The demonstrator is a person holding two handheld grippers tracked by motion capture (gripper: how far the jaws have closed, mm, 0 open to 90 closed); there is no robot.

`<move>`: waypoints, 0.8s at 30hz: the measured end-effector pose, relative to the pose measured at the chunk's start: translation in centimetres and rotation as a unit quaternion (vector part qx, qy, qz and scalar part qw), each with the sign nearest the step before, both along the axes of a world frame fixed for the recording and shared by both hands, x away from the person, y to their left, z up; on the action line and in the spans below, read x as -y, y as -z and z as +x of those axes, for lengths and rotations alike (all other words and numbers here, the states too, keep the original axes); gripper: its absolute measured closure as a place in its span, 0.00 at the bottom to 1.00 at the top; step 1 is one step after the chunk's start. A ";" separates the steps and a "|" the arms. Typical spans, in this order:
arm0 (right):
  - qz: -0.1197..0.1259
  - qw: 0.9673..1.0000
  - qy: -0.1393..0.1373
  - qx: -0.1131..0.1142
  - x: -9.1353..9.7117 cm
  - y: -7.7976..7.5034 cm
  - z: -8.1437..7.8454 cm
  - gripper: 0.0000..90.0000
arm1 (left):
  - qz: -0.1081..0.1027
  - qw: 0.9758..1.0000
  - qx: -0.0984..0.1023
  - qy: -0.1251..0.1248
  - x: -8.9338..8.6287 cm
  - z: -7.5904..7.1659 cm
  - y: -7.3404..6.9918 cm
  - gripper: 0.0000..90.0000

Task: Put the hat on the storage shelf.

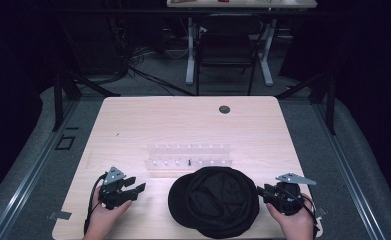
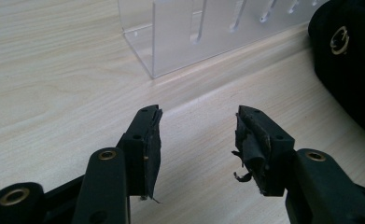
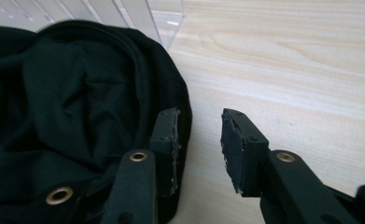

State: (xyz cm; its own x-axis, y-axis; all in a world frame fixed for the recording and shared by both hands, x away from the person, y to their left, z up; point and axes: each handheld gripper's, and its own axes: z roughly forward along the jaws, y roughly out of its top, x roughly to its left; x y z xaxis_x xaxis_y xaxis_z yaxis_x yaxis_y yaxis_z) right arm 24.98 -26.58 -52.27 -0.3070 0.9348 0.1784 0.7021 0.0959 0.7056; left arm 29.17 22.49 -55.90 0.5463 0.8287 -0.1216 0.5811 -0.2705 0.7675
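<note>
A black cap [image 1: 214, 201] lies upside down on the wooden table [image 1: 183, 120], near the front edge at centre. Behind it stands a clear plastic rack [image 1: 189, 155] with rows of pegs. My left gripper [image 1: 138, 188] rests at the front left, open and holding nothing, a short way left of the cap [image 2: 353, 60]. The rack [image 2: 189, 37] lies ahead of its jaws [image 2: 196, 135]. My right gripper [image 1: 259, 191] is at the cap's right edge, open; its left jaw sits over the cap's rim [image 3: 171, 93], its right jaw over bare wood.
A small round dark grommet [image 1: 224, 109] sits in the table's far side. Beyond the table stand a black chair [image 1: 228, 50] and a white-legged desk [image 1: 243, 4]. Bare wood lies left and behind the rack.
</note>
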 end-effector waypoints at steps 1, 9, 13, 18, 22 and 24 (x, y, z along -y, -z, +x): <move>0.004 1.000 -0.004 -0.002 0.0 -0.2 0.0 0.75 | 0.001 1.000 0.000 0.001 0.0 0.0 0.0 0.56; 0.028 0.999 0.008 -0.042 -0.4 -1.7 0.3 0.77 | -0.002 1.000 0.000 0.006 0.1 -0.1 -0.1 0.56; 0.029 0.997 0.013 -0.068 -0.6 -1.7 0.5 0.78 | -0.002 1.000 0.001 0.005 0.2 -0.1 0.0 0.56; 0.041 0.994 0.014 -0.104 -0.7 -1.2 0.9 0.79 | 0.000 1.000 -0.001 0.005 0.2 -0.1 0.0 0.55; 0.046 0.991 0.007 -0.126 -0.6 -1.2 1.4 0.80 | 0.001 1.000 -0.003 0.006 0.3 -0.1 0.0 0.55; 0.046 0.989 0.000 -0.138 -0.5 -1.3 1.8 0.82 | 0.002 1.000 -0.004 0.007 0.3 -0.1 0.1 0.55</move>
